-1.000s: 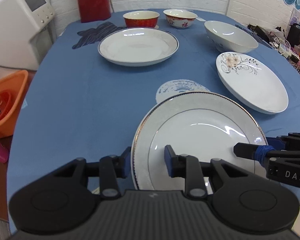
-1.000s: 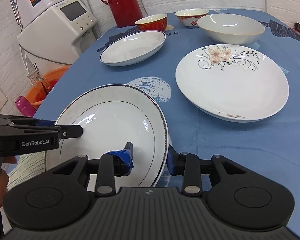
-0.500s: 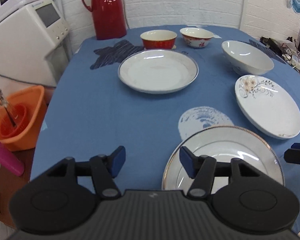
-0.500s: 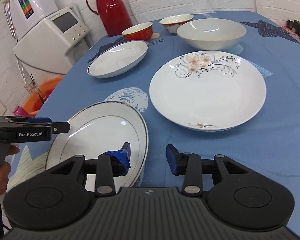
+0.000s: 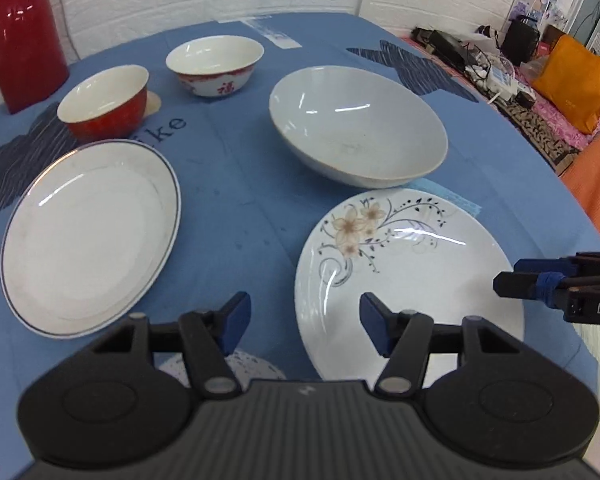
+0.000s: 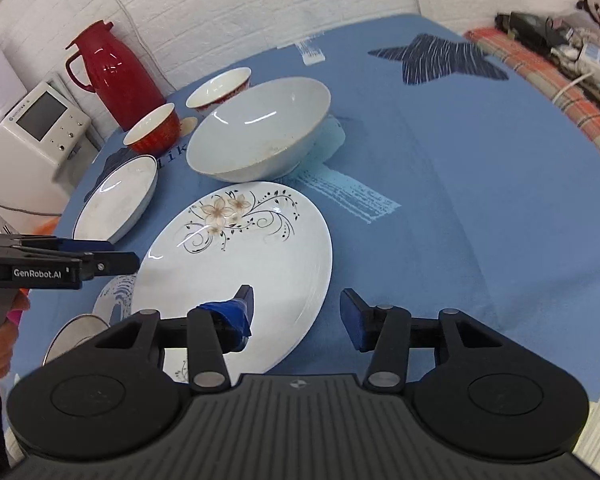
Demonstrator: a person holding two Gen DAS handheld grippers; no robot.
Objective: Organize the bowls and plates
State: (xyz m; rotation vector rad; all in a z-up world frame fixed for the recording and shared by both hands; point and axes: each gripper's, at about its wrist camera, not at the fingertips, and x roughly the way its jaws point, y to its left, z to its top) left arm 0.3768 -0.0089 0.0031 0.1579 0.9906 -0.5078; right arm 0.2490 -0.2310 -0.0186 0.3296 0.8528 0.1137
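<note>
A flower-patterned plate (image 5: 400, 264) (image 6: 240, 264) lies on the blue table between both grippers. My left gripper (image 5: 304, 326) is open and empty, its right finger over the plate's left rim. My right gripper (image 6: 296, 312) is open and empty, straddling the plate's right rim. Beyond the plate stand a large white bowl (image 5: 356, 124) (image 6: 260, 128), a silver-rimmed plate (image 5: 88, 232) (image 6: 118, 196), a red bowl (image 5: 104, 100) (image 6: 154, 128) and a white-and-red bowl (image 5: 214, 64) (image 6: 220, 88). A gold-rimmed plate's edge (image 6: 74, 332) shows behind my left gripper.
A red thermos (image 5: 18, 32) (image 6: 114, 72) stands at the table's far left. A white appliance (image 6: 32, 140) sits beside the table on the left. Cluttered cables, an orange bag (image 5: 572, 80) and a patterned cloth lie off the table's right side.
Both grippers let go of the gold-rimmed plate, opened wider and moved forward and right to the flower-patterned plate, one on each side of it.
</note>
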